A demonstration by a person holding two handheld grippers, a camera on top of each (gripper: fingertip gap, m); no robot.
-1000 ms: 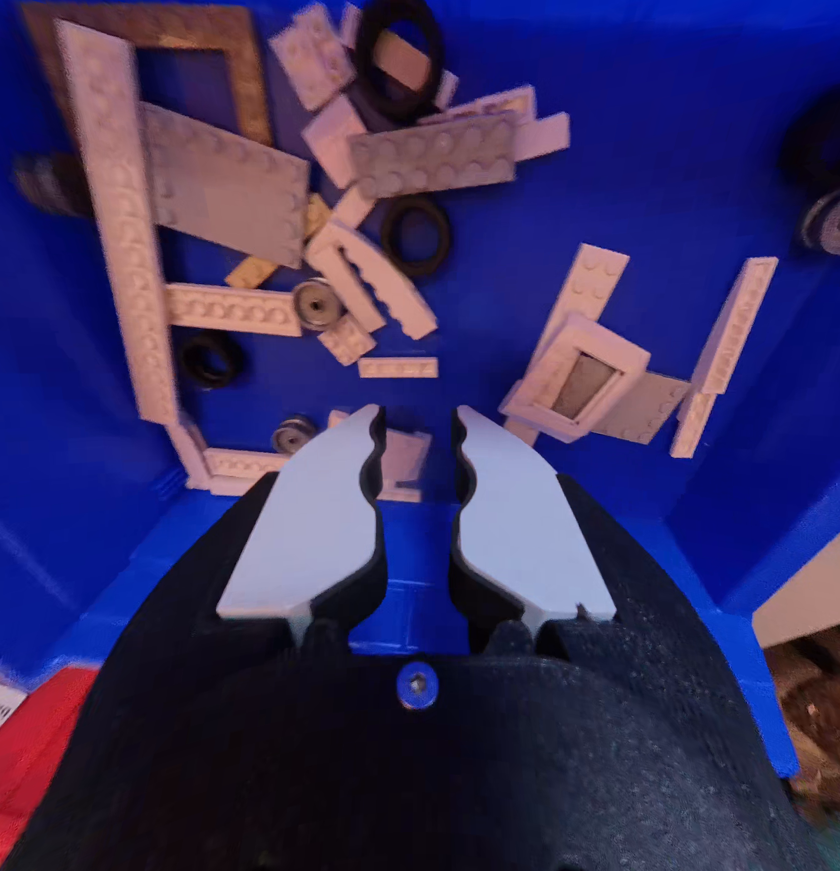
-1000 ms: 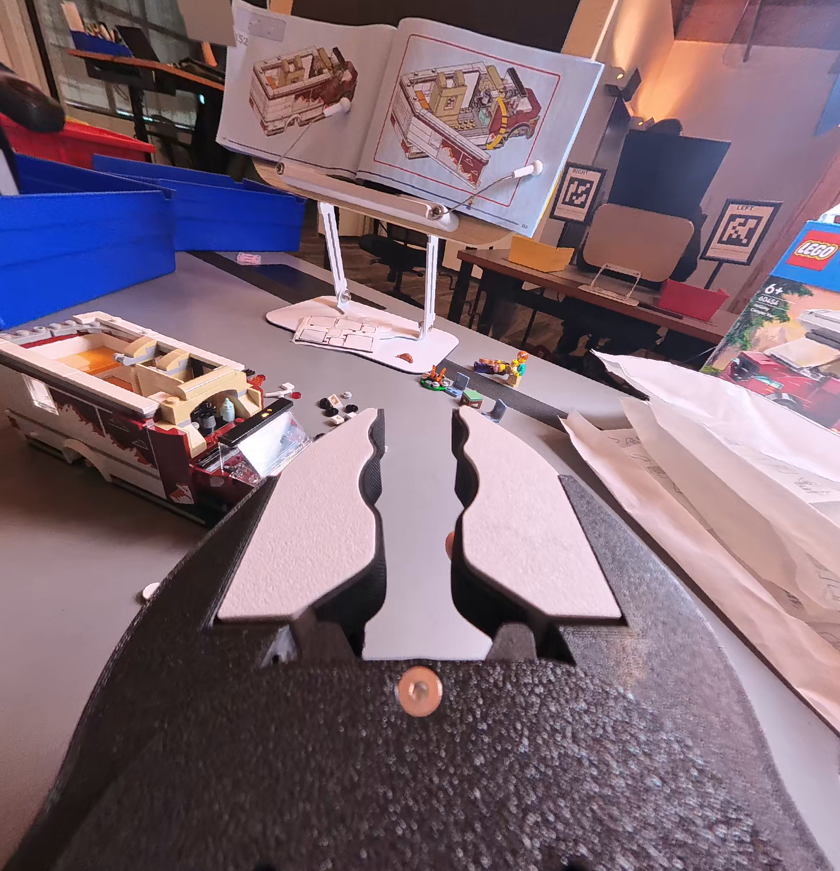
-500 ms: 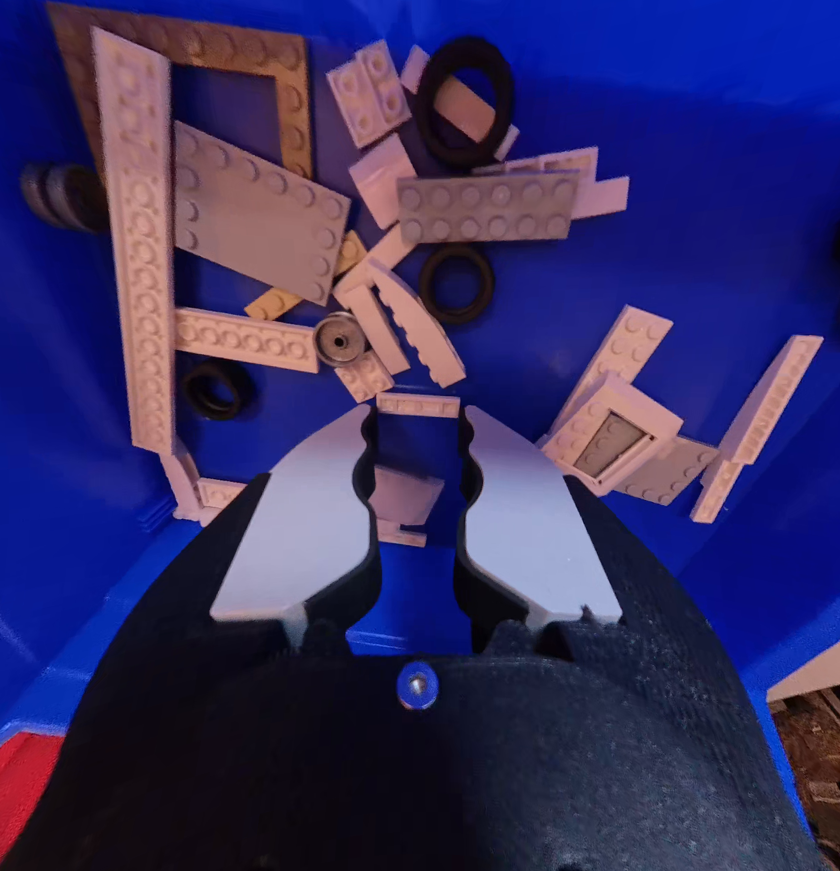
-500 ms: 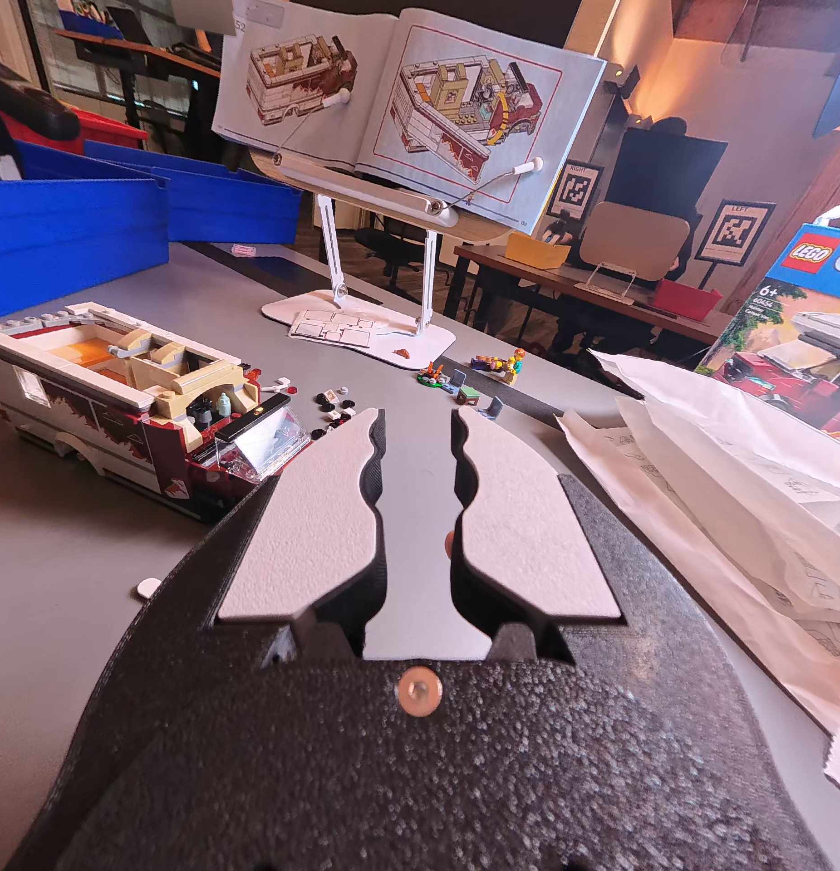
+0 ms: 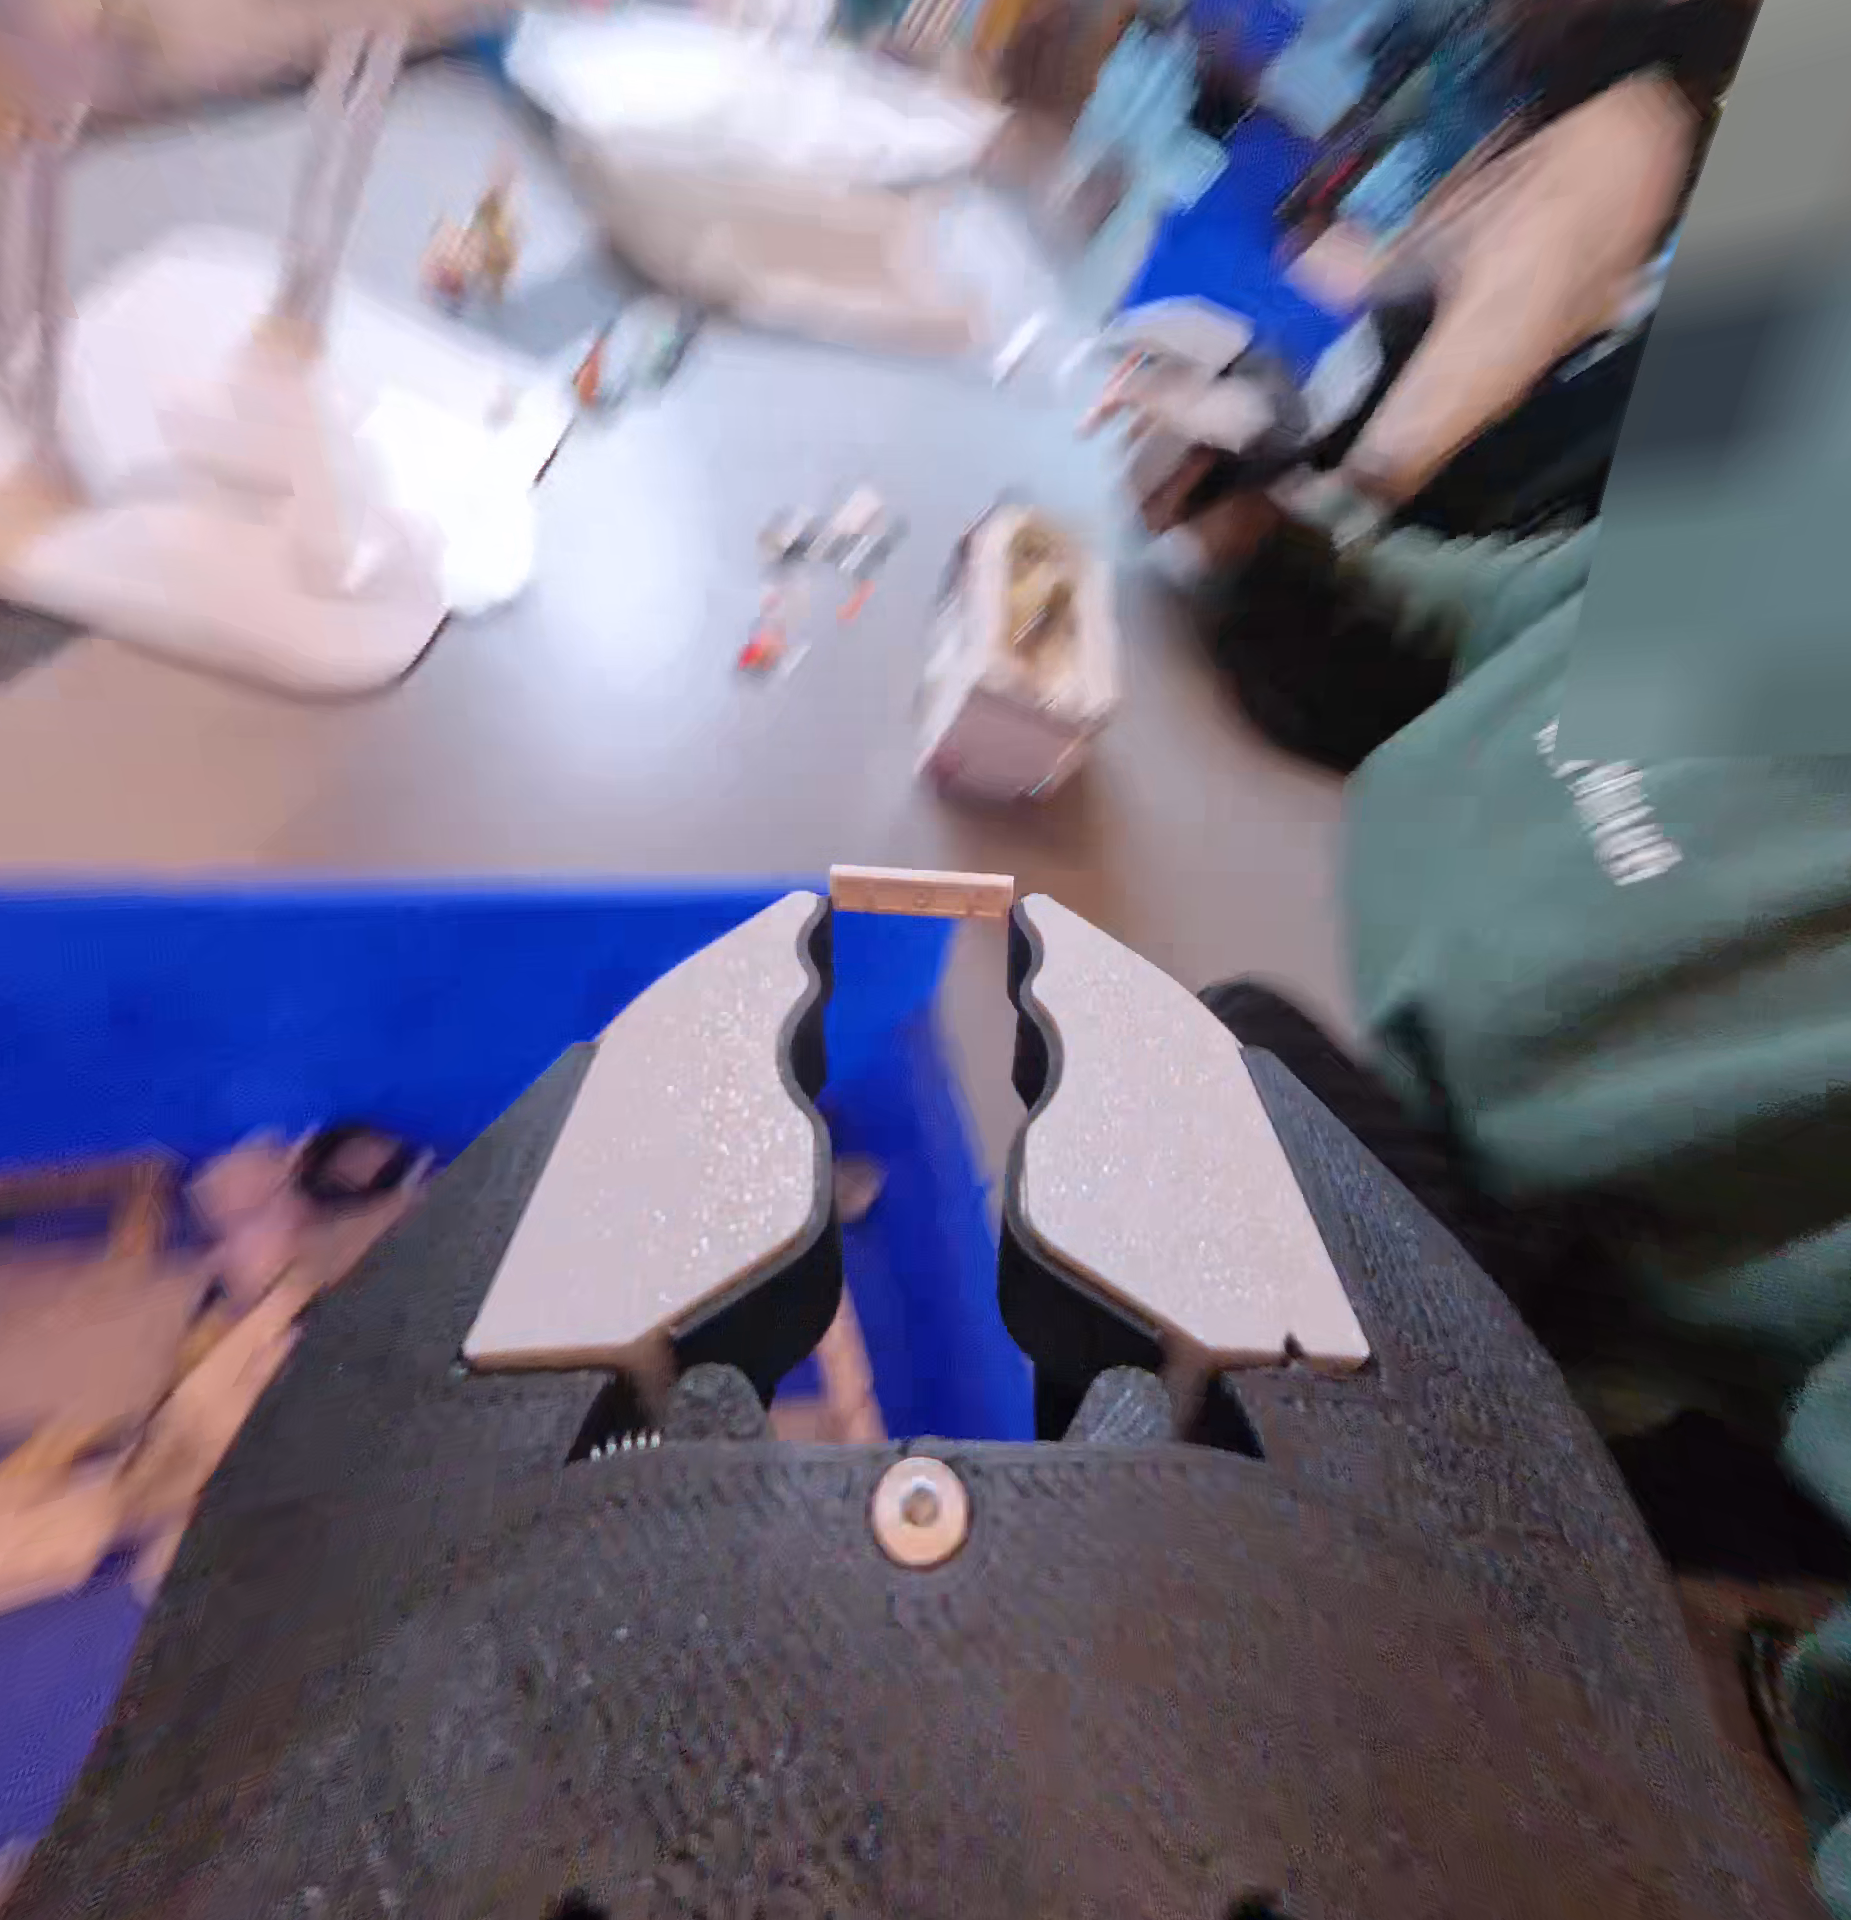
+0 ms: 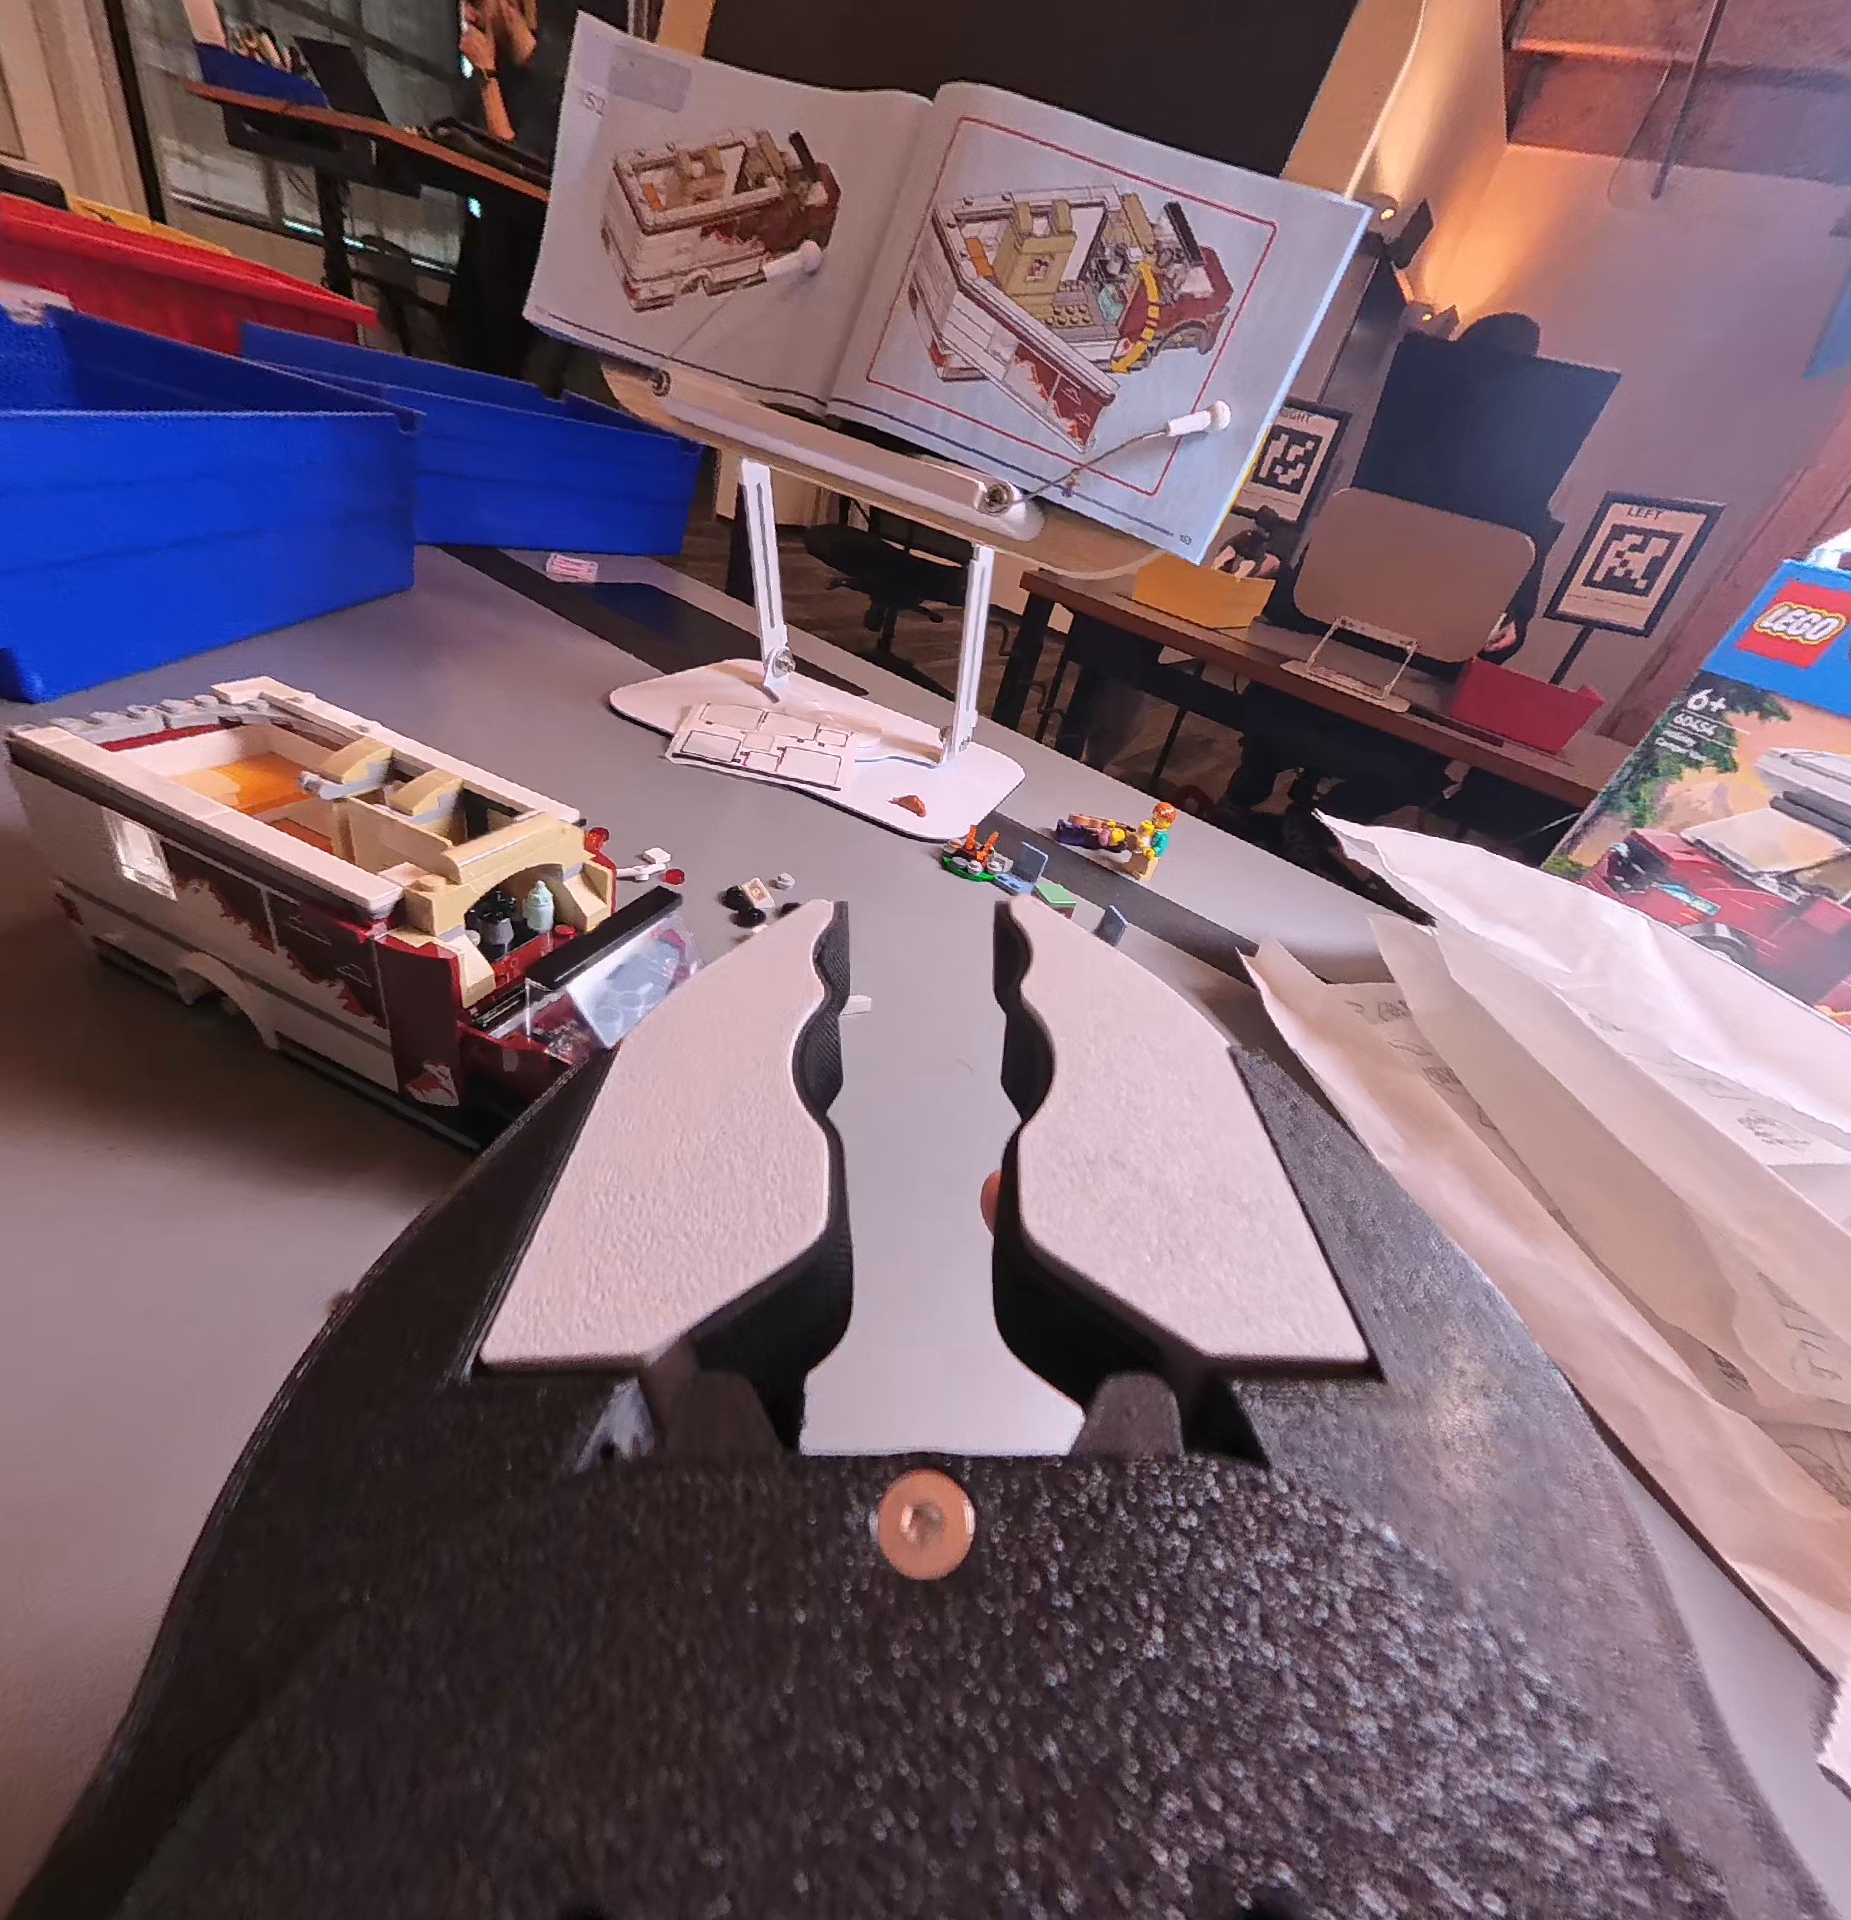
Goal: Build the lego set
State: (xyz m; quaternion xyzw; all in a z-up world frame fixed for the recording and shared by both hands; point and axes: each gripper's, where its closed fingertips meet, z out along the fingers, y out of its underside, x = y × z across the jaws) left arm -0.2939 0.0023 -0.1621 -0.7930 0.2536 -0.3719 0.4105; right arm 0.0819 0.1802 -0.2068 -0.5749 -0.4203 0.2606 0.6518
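Nearby, blue bin (image 5: 277, 1018), brick camper (image 6: 308, 883).

My grey worktop (image 6: 277, 1247) carries a half-built brick camper van (image 6: 308, 894), blue bins (image 6: 183, 540) behind it and the white book stand (image 6: 827, 758). Loose small bricks (image 6: 755, 899), a minifigure (image 6: 1149, 836) and crumpled white paper bags (image 6: 1586, 1091) lie on it too.

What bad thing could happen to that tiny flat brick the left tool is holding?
It might slip out: the left tool pinches the small flat brick only at its very fingertips, and the blurry view suggests quick motion. If it fell, it could drop into the blue bin among other pieces, or bounce across the grey table.
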